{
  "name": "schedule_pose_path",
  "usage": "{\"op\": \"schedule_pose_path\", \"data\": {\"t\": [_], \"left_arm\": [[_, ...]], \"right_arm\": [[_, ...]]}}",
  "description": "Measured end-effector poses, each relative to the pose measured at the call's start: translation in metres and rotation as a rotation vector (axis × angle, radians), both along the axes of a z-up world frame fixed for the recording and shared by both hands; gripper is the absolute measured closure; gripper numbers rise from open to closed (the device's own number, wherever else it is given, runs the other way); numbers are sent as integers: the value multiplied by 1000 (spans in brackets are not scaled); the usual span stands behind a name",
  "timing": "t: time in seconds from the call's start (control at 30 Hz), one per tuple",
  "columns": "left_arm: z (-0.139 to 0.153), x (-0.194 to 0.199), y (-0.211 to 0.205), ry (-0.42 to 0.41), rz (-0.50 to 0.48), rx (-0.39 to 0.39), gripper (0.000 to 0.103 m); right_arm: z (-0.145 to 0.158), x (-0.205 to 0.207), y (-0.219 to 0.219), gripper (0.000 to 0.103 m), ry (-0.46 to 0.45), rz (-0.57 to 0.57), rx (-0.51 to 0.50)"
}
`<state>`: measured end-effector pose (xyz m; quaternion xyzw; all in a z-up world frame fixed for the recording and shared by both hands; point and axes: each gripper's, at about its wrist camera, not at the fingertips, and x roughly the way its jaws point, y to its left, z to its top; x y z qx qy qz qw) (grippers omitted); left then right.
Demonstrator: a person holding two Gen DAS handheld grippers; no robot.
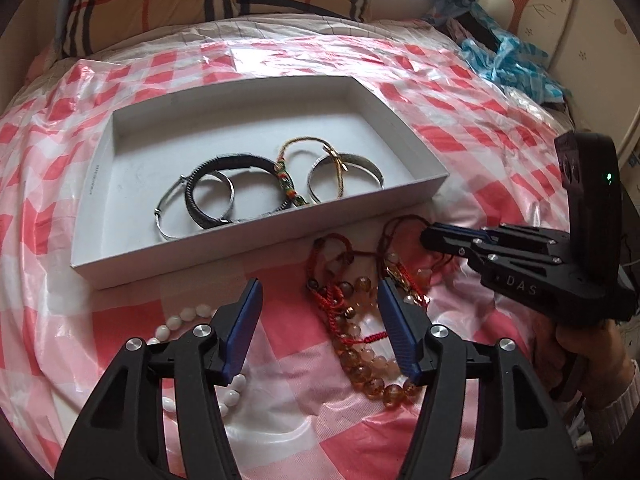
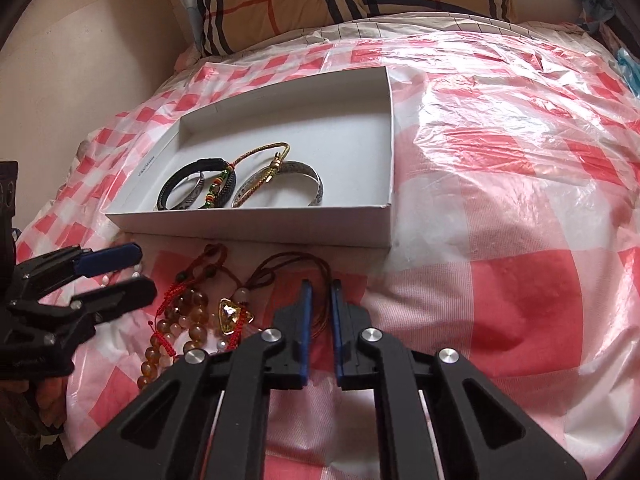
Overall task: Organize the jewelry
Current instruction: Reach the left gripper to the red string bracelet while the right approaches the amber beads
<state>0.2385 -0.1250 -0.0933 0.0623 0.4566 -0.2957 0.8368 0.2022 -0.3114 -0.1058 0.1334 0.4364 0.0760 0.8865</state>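
Note:
A white shallow box (image 1: 256,248) (image 2: 260,228) lies on the checked sheet and holds a silver bangle (image 1: 344,178) (image 2: 280,188), a black braided band (image 1: 224,192) and a woven cord bracelet (image 1: 288,184). In front of it lies a tangle: amber bead strings (image 1: 360,356) (image 2: 188,320), red knotted cords (image 1: 332,296) and an amber pendant (image 2: 232,314) on a dark cord (image 2: 296,260). My left gripper (image 1: 318,300) (image 2: 140,272) is open above the sheet, its right finger at the amber beads. White beads (image 1: 192,314) lie under its left finger. My right gripper (image 2: 320,290) (image 1: 426,236) is shut on the dark cord.
A pink-and-white checked plastic sheet (image 2: 500,200) covers the bed. Plaid pillows (image 1: 160,0) sit behind the box. A crumpled blue bag (image 1: 508,64) lies at the far right. A hand in a white sleeve (image 1: 592,360) holds the right gripper.

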Motion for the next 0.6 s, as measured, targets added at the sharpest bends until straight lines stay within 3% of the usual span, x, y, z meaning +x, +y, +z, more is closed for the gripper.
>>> {"op": "schedule_pose_path", "data": {"t": [0.23,0.33,0.43,0.6], "left_arm": [[-12,2,-6,43,-33,18,47],[-16,1,-8,64,-58,10,80],[-14,1,-4,69,-51,-17,95],[-9,-6,2,59,-59,-37,96]], "right_arm": [[-5,-6,-16,95,-27,-22,144],[-10,-3,-22,95,-12,-28,187],[-12,-3,-24,95,-11,-30,200],[-12,-3,-25,94,-16,-30,205]]}}
